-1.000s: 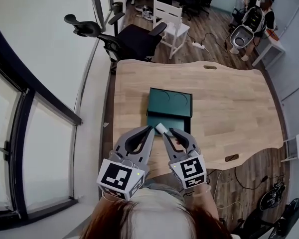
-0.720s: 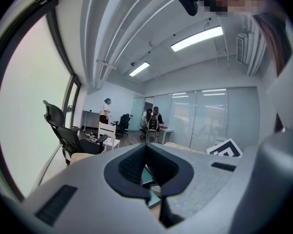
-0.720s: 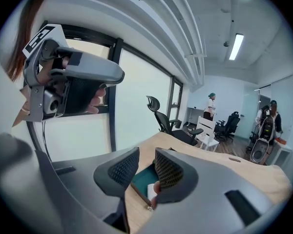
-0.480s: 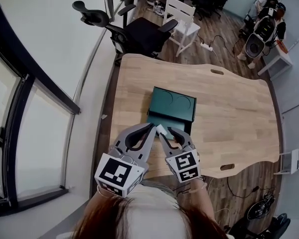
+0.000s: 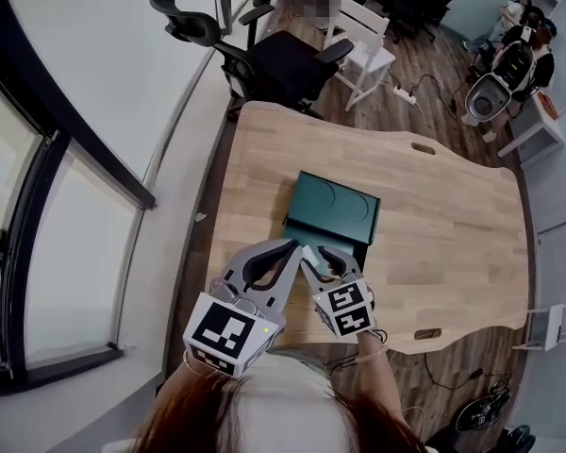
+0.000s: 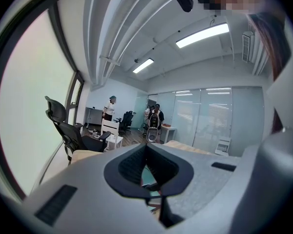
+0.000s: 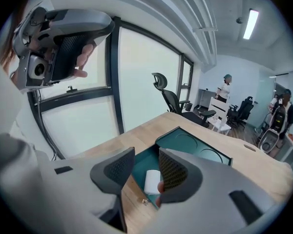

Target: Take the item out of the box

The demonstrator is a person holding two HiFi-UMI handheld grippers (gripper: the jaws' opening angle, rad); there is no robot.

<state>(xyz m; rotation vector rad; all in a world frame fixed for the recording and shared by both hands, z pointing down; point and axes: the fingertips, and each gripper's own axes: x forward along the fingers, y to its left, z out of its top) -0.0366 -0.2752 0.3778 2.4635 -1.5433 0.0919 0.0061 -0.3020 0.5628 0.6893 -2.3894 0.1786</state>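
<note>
Sitting on the light wooden bench (image 5: 453, 225), the dark teal box (image 7: 195, 147) is open. Right claw (image 7: 146, 151) hangs over its near edge. Its jaws have just been opening and are now spread, pads not pressing anything. The small white cylindrical item (image 7: 152, 181) lies on the box floor, ahead of and below the gap, long axis roughly along the claw's pointing line. Left claw (image 6: 145, 147) is pressed together and empty. Right looks better placed.
</note>
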